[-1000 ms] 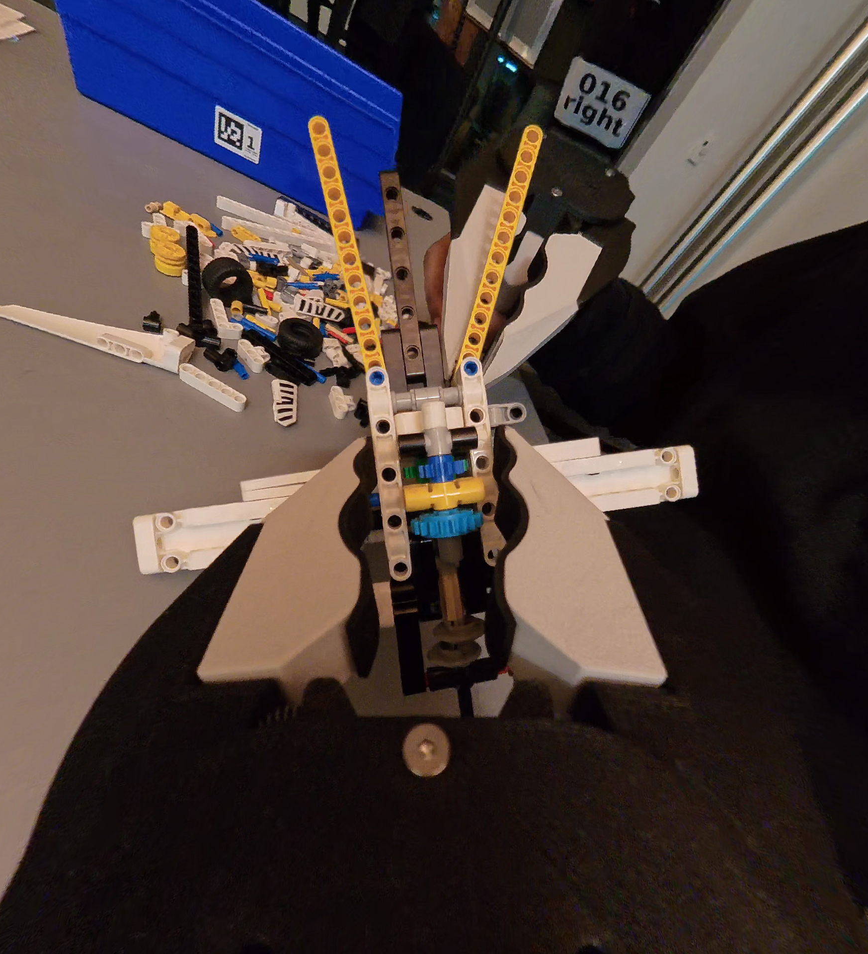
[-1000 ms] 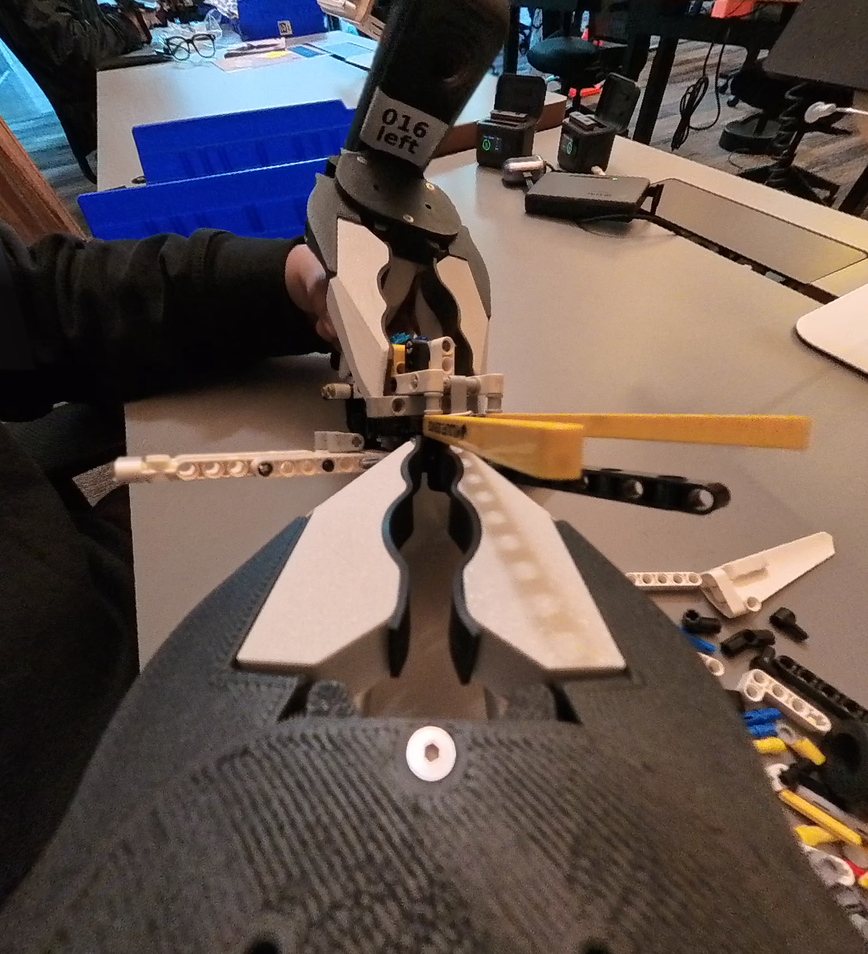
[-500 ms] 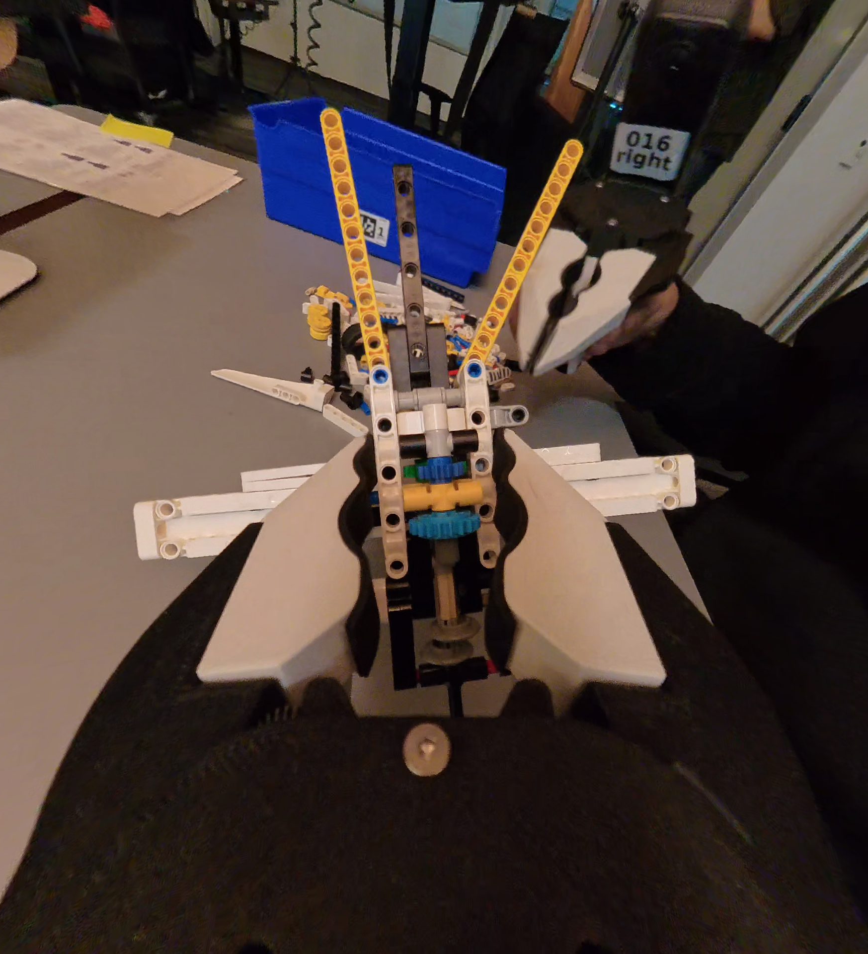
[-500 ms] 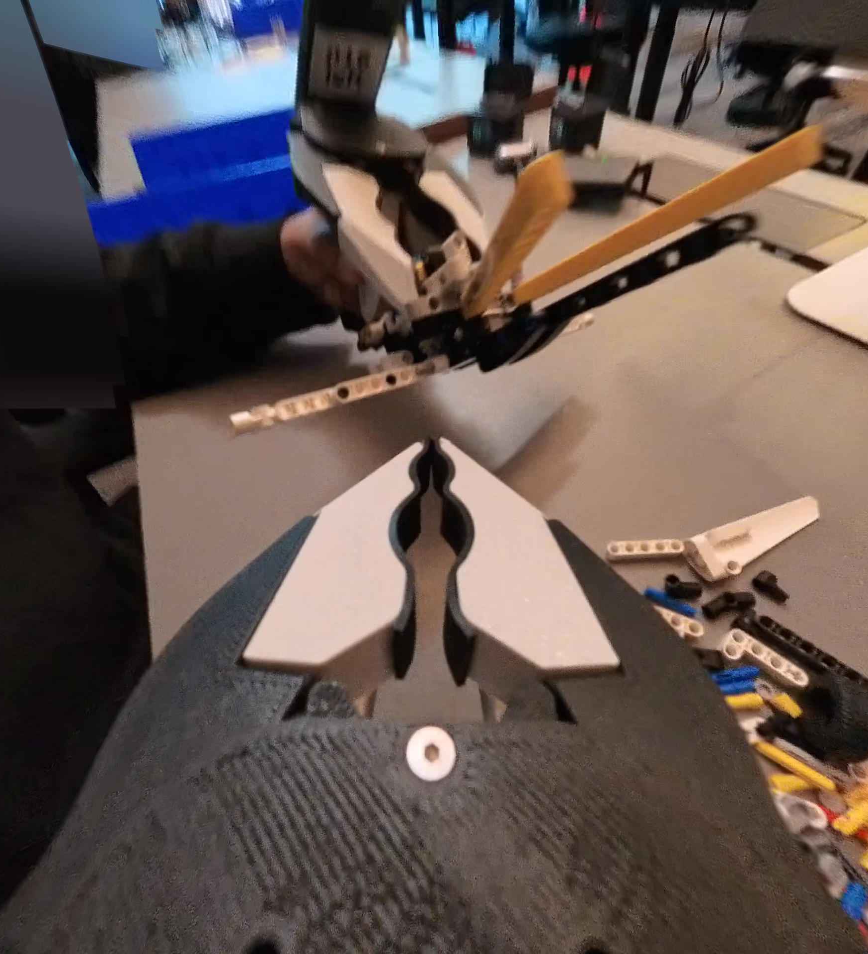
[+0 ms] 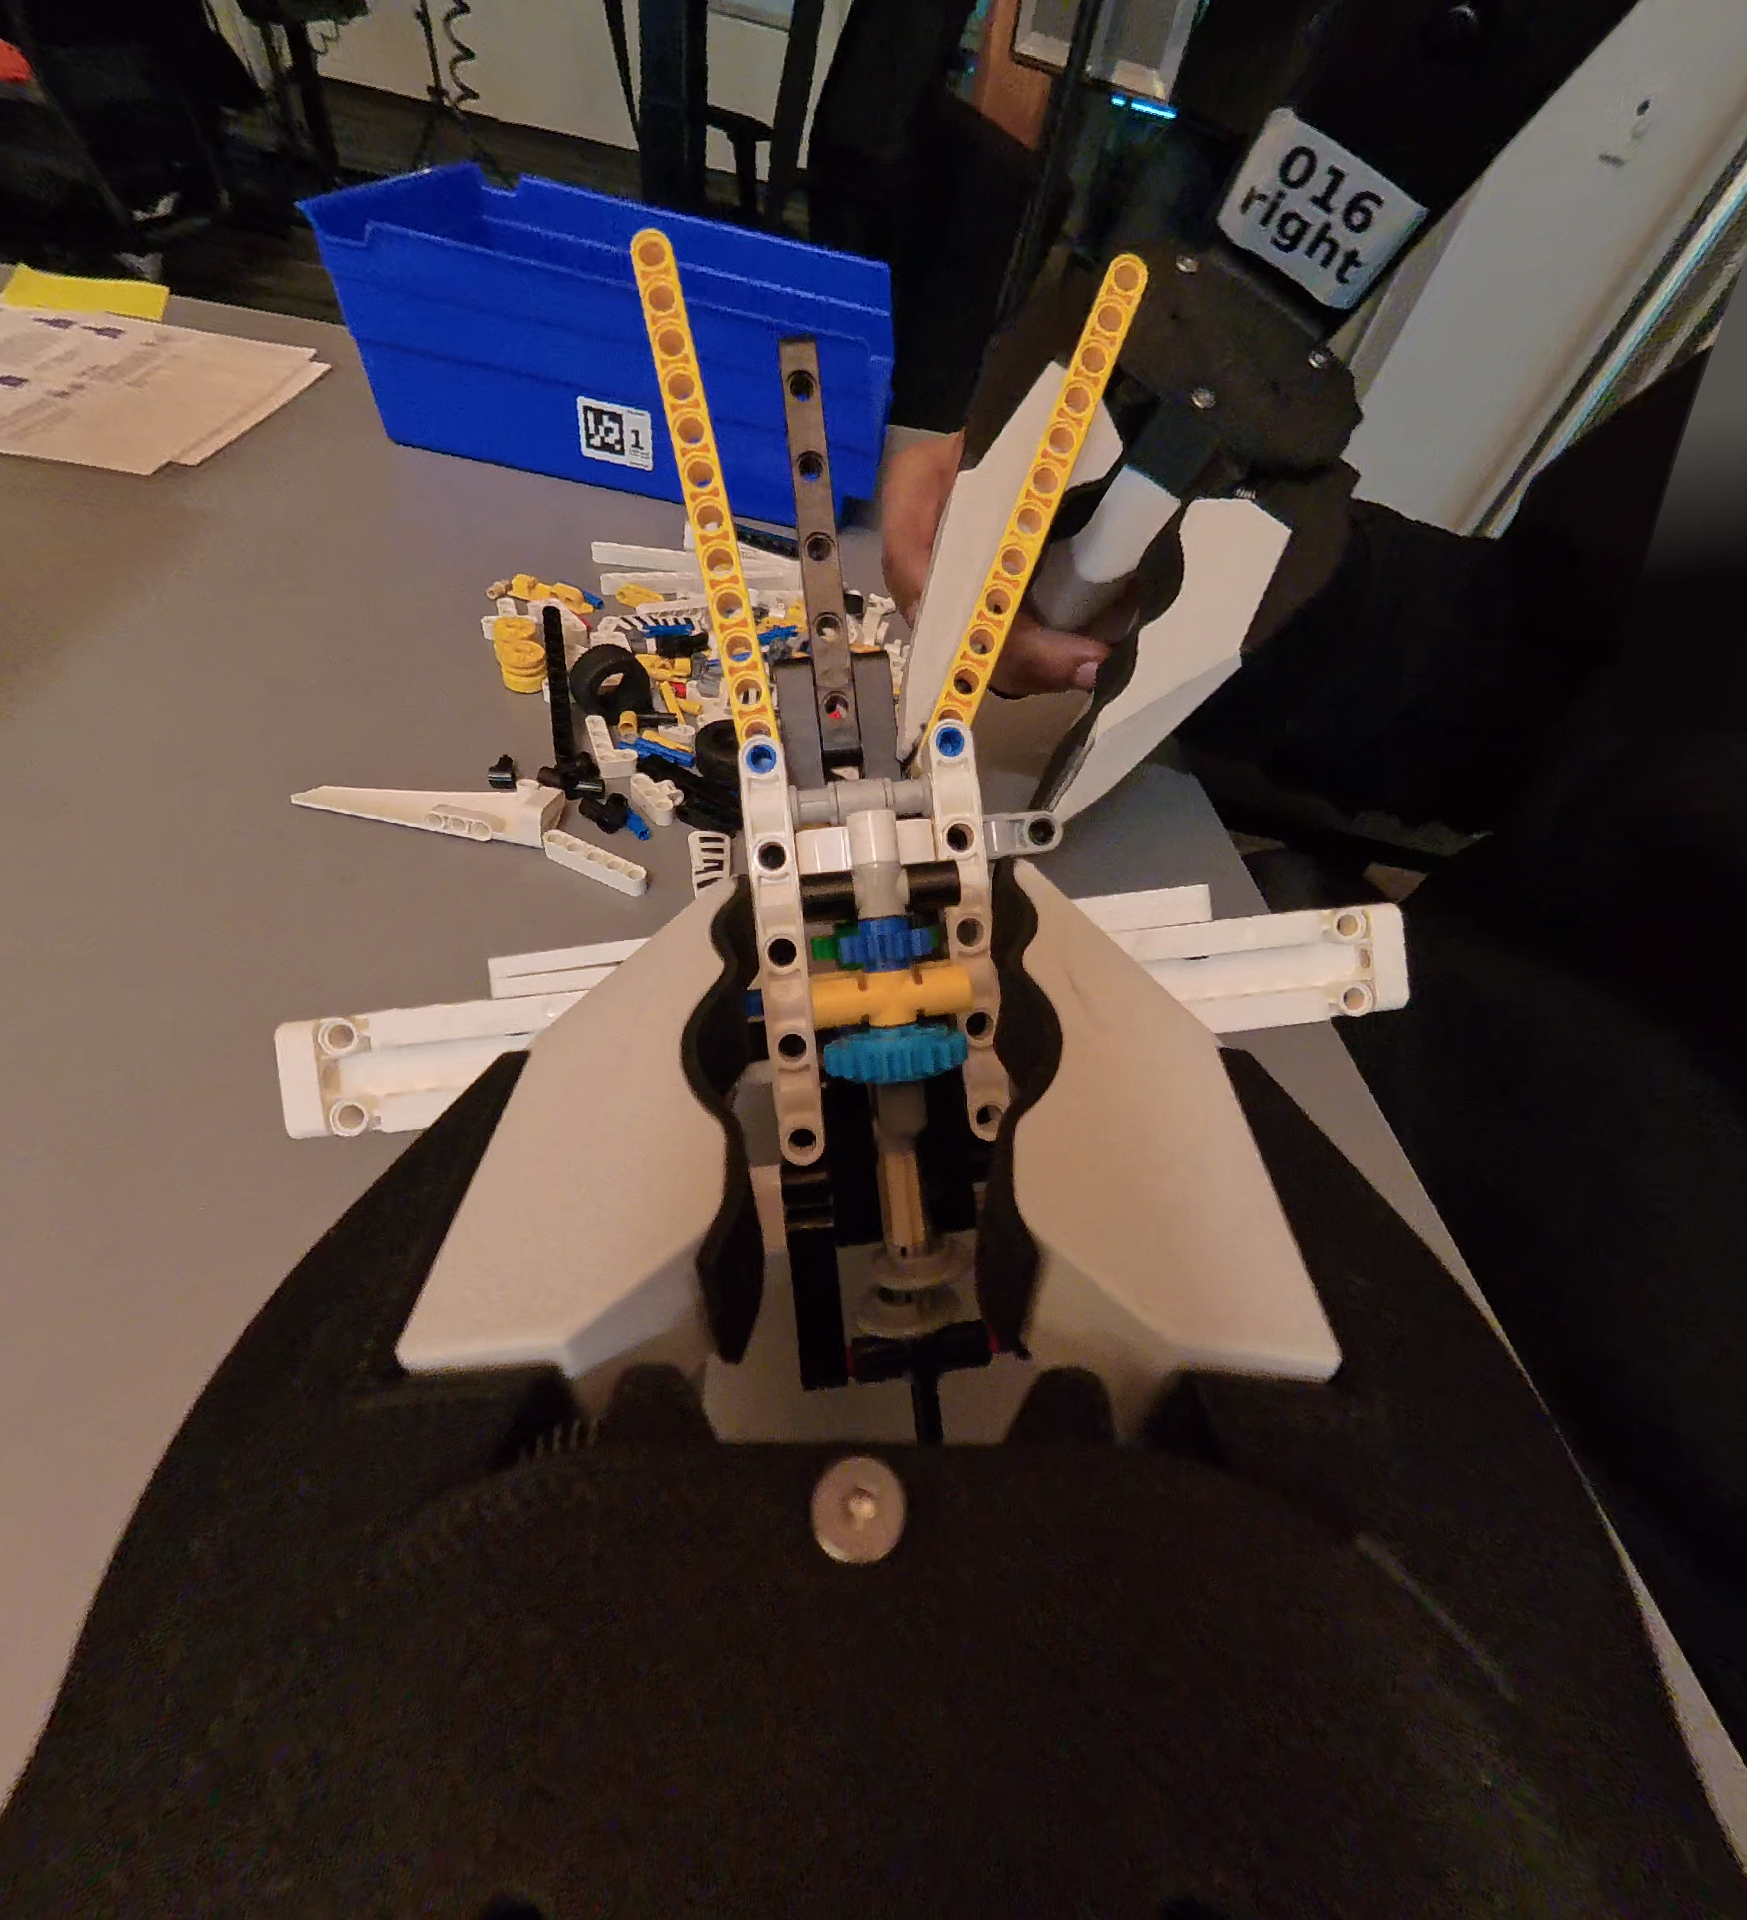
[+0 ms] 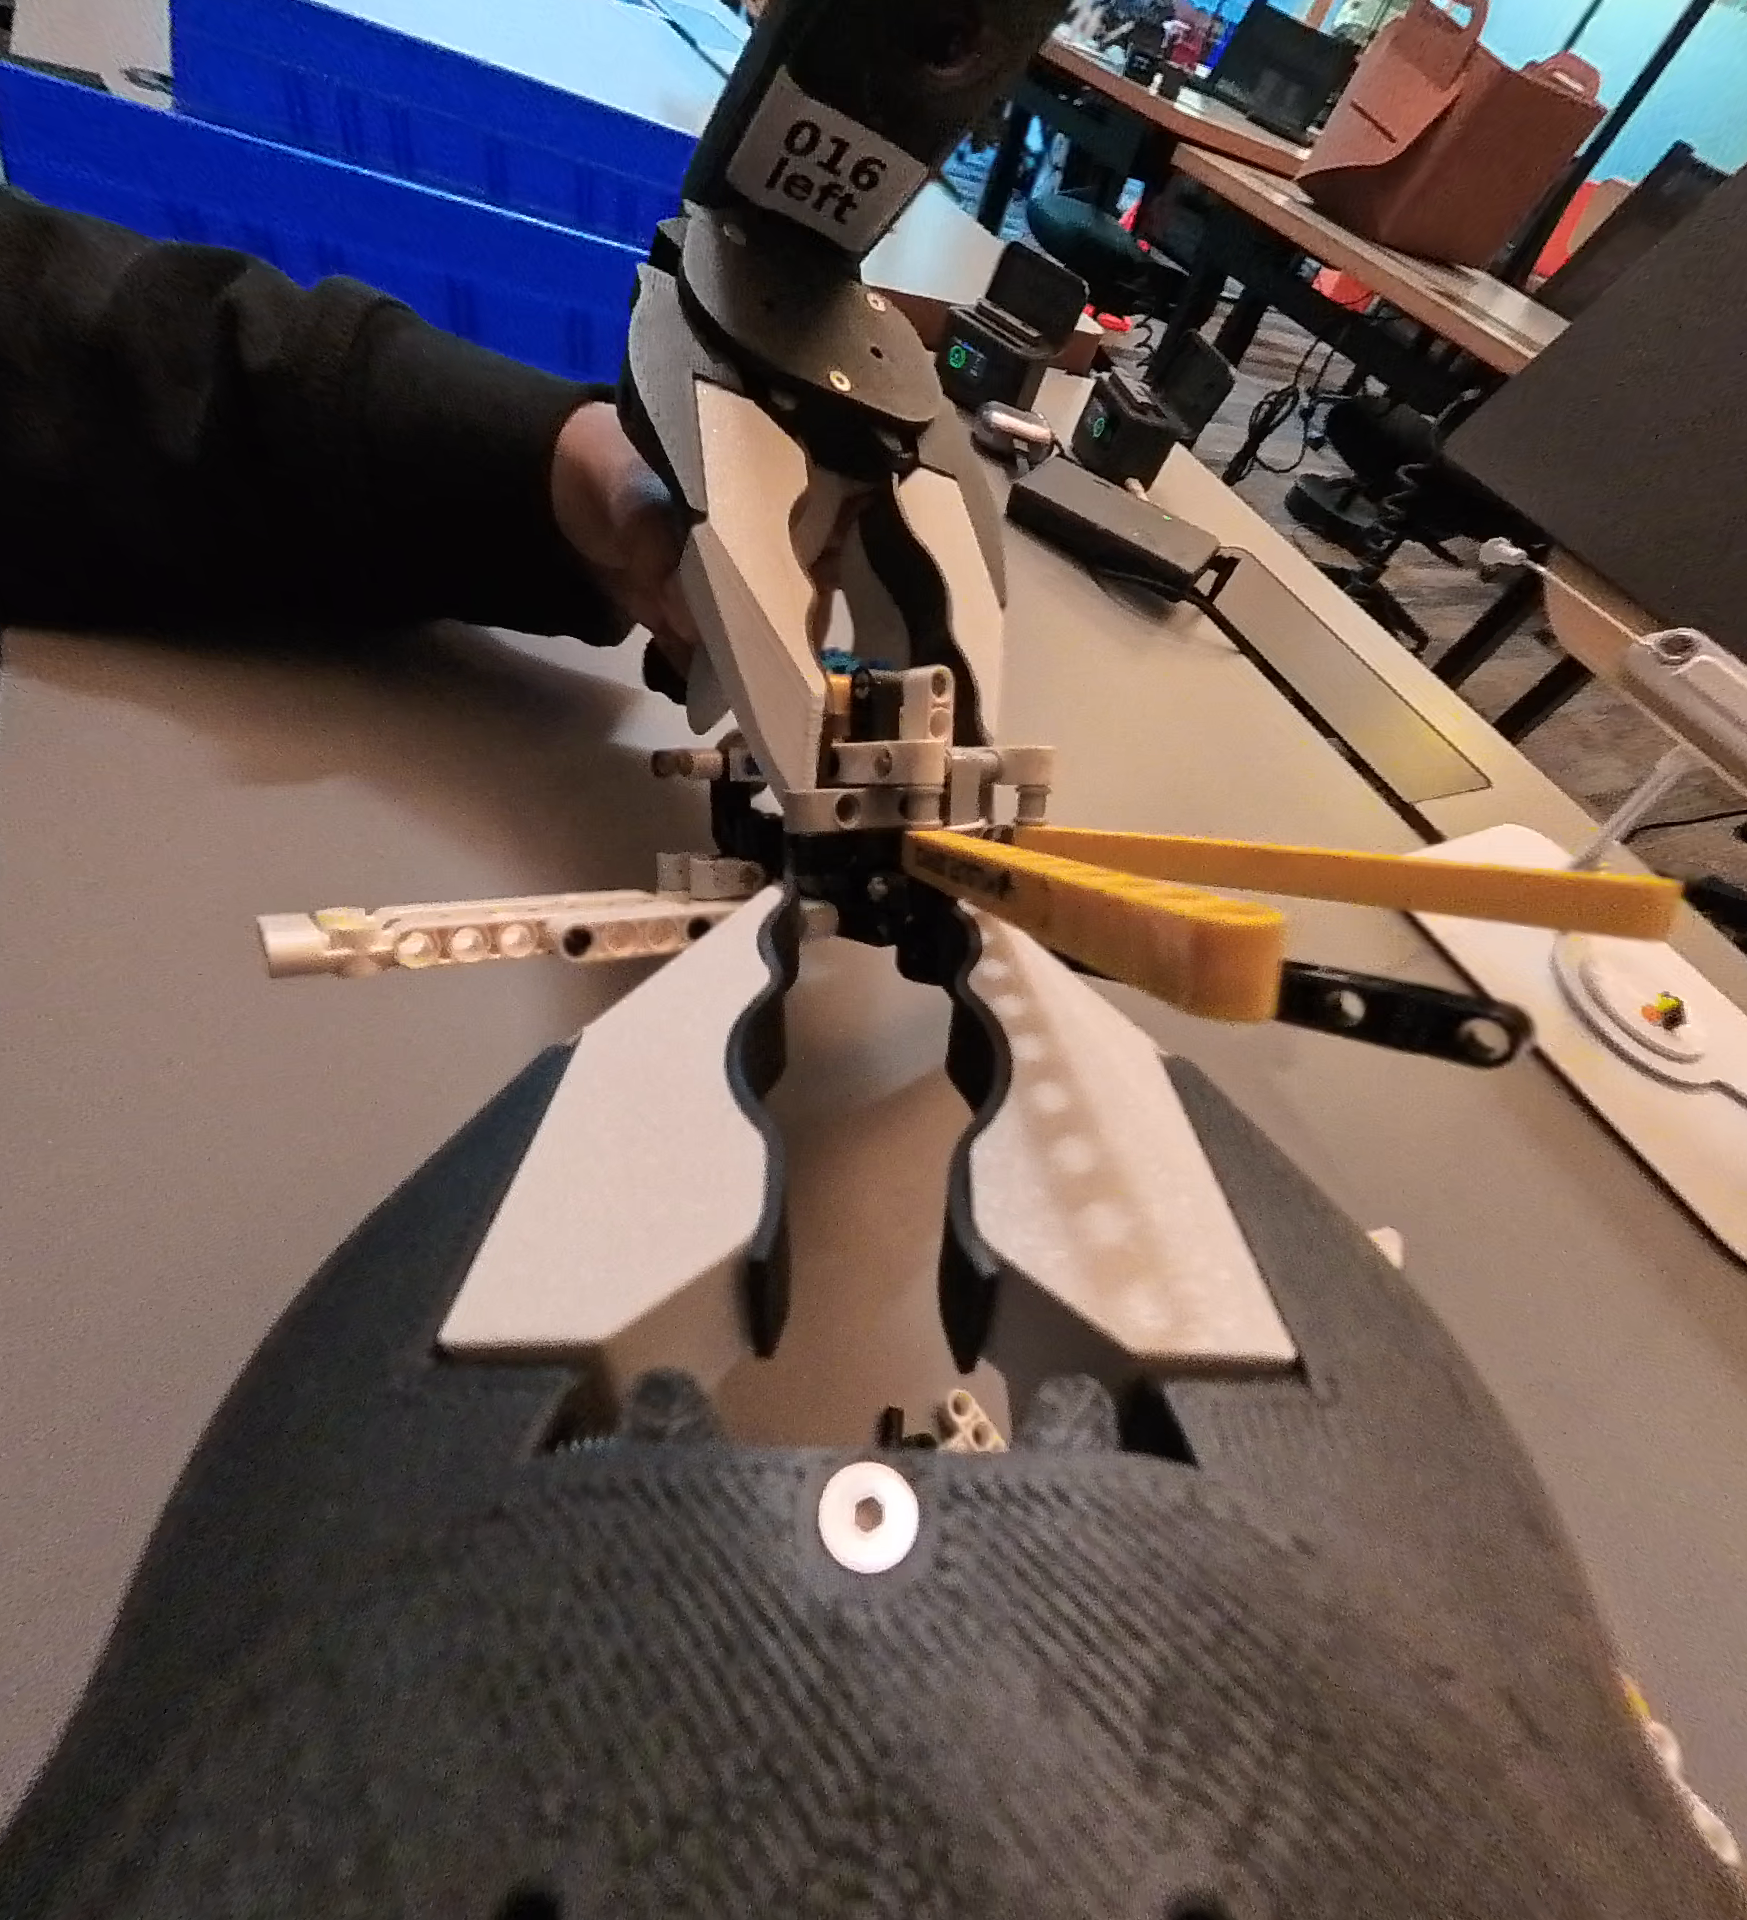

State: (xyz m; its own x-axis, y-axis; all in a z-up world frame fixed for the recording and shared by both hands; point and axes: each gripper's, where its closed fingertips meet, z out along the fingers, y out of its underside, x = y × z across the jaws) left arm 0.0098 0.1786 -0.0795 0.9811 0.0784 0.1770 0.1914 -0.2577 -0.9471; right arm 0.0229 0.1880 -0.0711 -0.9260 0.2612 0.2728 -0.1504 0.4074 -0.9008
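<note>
The toy model point(image 5: 874, 987) is clamped in my left claw point(image 5: 874, 894), pads pressed on its pale side beams, above the grey table point(image 5: 173, 831). My right claw point(image 6: 864, 914) stands partly open around the model's black hub, gripping nothing.

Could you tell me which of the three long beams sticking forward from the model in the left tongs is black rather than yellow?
The middle beam is black; the beams on either side of it are yellow and splay outward.
</note>
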